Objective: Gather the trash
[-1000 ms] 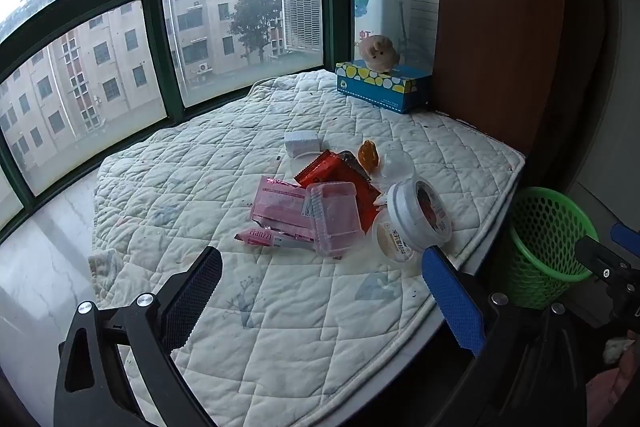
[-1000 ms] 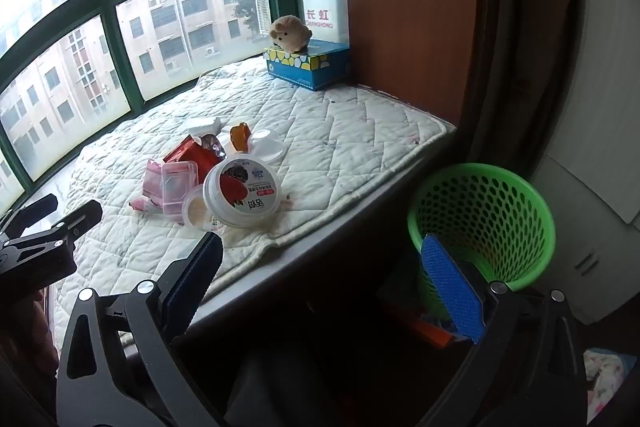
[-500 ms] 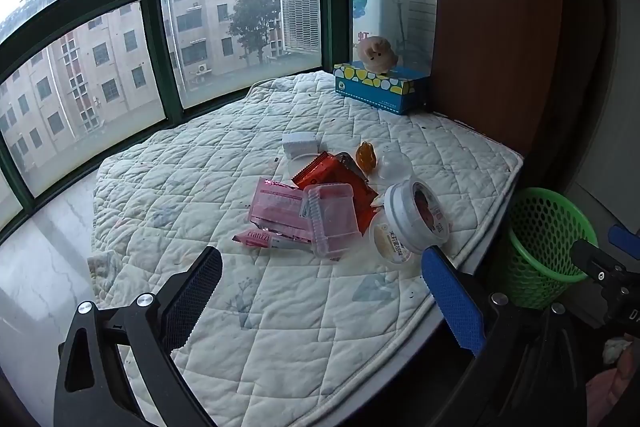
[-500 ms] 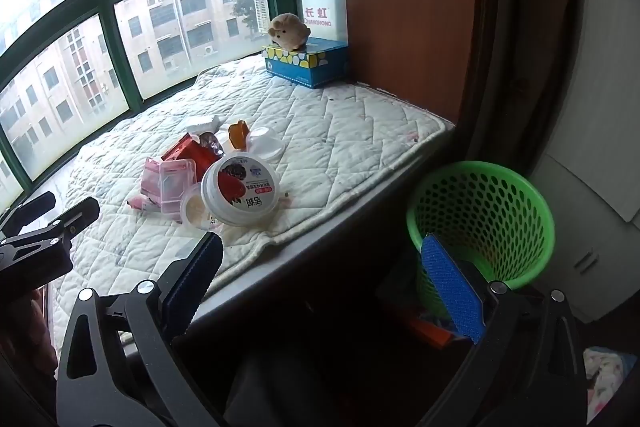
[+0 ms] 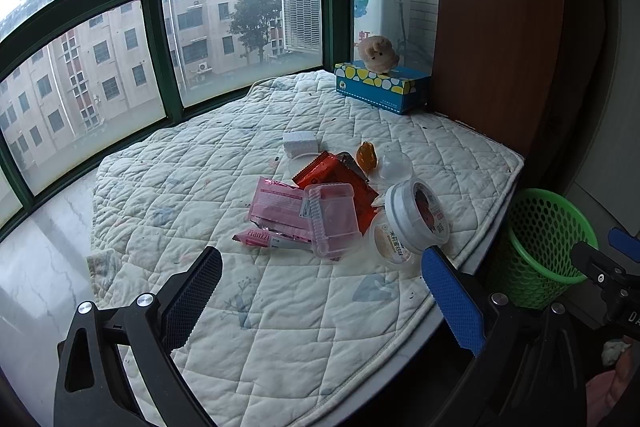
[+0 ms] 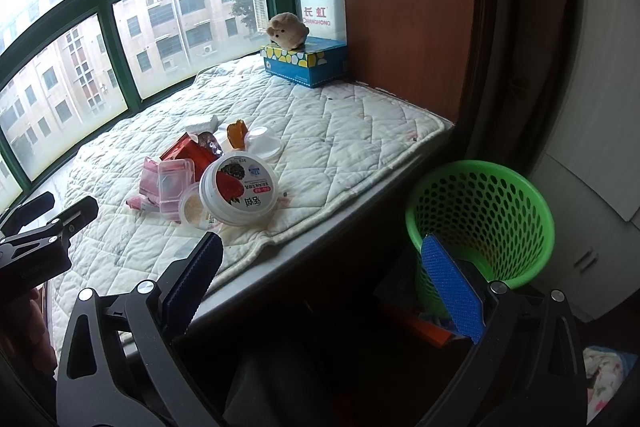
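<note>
Hovering near the quilted mat, the left claw gapes wide and empty; the right claw likewise. The trash pile lies mid-mat, the white tub tilted at its right edge, the green basket right of the mat.

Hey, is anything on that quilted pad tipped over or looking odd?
Yes. The white round tub lies tipped on its side, leaning on a smaller cup near the quilted pad's front edge.

"Franzzi" on the pink wrapper; "长虹 CHANGHONG", mirrored, on the window sticker.
</note>
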Available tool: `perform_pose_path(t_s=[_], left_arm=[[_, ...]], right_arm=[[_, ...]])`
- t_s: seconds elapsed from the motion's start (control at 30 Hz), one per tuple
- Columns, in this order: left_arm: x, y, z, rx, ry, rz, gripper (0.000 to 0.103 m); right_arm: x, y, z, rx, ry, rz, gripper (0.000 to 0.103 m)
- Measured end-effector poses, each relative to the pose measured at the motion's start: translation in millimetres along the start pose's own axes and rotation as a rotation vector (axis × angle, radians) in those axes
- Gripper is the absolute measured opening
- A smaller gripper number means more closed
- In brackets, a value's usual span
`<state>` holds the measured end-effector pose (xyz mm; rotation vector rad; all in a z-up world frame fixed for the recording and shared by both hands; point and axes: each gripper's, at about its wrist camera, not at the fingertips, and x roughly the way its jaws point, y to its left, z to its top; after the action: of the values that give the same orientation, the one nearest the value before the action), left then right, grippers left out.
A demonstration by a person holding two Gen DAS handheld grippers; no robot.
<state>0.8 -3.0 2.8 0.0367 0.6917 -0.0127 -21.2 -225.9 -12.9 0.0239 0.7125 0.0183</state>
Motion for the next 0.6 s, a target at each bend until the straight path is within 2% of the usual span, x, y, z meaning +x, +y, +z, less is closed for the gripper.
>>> perform_pose_path(t_s=[0.6], left_arm=[[5.5,4.1,-0.6,-0.009,0.006,0.002,0.097]], right_arm=[[5.2,0.6,-1.2,0.000,0.013,0.003,0.098]])
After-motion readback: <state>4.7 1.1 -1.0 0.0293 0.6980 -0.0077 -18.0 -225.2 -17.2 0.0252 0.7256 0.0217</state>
